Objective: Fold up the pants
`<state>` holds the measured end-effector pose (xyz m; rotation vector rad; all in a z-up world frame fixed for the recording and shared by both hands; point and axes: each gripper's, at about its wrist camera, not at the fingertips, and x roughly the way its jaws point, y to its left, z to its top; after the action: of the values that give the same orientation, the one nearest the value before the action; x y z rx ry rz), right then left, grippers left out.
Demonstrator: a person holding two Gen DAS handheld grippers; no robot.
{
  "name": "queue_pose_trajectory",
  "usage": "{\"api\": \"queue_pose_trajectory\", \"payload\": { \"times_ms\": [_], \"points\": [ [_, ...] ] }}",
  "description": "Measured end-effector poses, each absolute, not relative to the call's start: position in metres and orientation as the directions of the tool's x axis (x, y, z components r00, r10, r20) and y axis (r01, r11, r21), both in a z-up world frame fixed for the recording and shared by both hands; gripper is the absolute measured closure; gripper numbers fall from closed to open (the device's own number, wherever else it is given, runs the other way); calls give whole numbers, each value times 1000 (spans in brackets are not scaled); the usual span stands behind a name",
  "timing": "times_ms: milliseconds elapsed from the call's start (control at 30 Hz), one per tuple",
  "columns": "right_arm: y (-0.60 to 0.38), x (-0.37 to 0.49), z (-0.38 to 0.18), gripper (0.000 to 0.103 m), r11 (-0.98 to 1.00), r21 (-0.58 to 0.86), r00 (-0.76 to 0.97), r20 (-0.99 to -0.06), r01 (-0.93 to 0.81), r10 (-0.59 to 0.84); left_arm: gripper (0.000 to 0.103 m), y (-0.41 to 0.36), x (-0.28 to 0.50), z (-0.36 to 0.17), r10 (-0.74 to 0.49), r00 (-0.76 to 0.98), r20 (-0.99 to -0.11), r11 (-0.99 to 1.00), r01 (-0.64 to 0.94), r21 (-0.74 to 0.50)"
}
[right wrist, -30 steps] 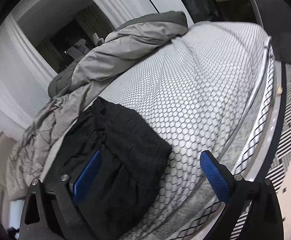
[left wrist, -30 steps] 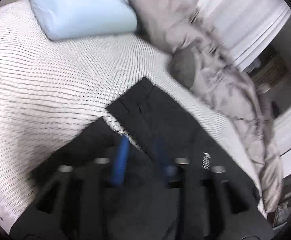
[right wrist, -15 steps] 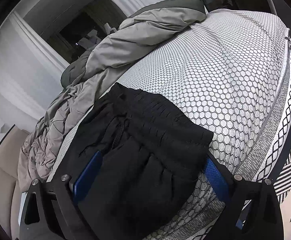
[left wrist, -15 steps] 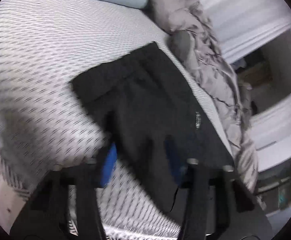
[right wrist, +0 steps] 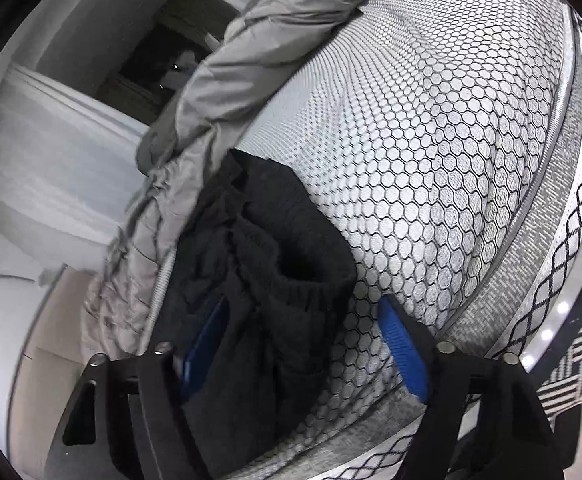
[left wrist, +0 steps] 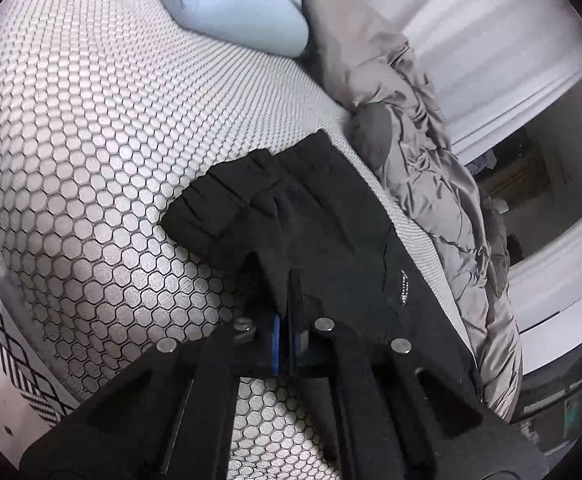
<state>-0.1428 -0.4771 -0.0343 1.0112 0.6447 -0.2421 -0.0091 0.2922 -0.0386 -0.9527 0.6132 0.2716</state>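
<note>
The left gripper (left wrist: pixel 285 304) is pinching the near edge of the black pants (left wrist: pixel 323 220), jaws fully closed. The right gripper (right wrist: pixel 303 344) has just been closing, straddling the waistband with its right pad (right wrist: pixel 401 344) clear of the cloth; the pants are lying ahead on the mattress (right wrist: pixel 431 140).

The pants (left wrist: pixel 311 216) are plain black with a small white label toward 4 o'clock. Under them the mattress (left wrist: pixel 103 128) is pale grey with a black honeycomb pattern. The pillow (left wrist: pixel 235 8), at 12 o'clock, is light blue; the duvet (left wrist: pixel 431 168), at 2 o'clock, taupe-grey. Gripper pads (right wrist: pixel 403 344) are bright blue.
</note>
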Motion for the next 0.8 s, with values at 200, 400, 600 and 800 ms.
{"api": "queue_pose_trajectory", "payload": {
  "times_ms": [200,400,600,800],
  "points": [
    [-462,-138,-18,86,673,562,765,-644,481,-8,103,287,3,-44,-32,773,-633,592,-496,-635],
    [-474,-178,-13,91,603,685,857,-515,409,2,103,285,-33,-25,-27,804,-594,617,-454,-643],
    [-467,-195,8,91,614,706,896,-445,353,-4,103,285,-52,-6,-29,818,-575,629,-432,-646],
    [-453,-161,66,91,705,622,904,-422,341,-65,103,290,-9,39,-40,838,-545,646,-395,-654]
  ]
}}
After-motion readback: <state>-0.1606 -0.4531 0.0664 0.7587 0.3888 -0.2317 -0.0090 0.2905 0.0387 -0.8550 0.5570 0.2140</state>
